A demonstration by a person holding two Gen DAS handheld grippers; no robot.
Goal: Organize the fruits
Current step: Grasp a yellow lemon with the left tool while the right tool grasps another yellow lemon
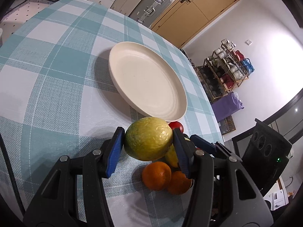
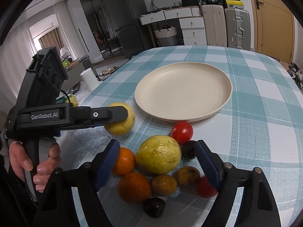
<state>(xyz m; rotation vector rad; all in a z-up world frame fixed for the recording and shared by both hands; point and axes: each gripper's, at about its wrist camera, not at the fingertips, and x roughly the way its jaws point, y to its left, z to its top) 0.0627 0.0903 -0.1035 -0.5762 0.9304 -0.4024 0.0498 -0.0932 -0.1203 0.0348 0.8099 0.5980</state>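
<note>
Pinching a yellow-green guava [image 1: 148, 139], the left tongs [image 1: 148, 147] are holding it above the tabletop [image 1: 47, 94], near the empty plate [image 1: 145, 81]. Right tongs [image 2: 158, 162] are spreading wide around a second guava [image 2: 158, 154], pads apart from it, amid oranges [image 2: 125, 160] and tomatoes [image 2: 182, 132].

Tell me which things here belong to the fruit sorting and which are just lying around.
Job: cream plate, guava held in left gripper, second guava, oranges, tomatoes, right gripper.
Lying about: white roll, suitcases, shoe rack.
</note>
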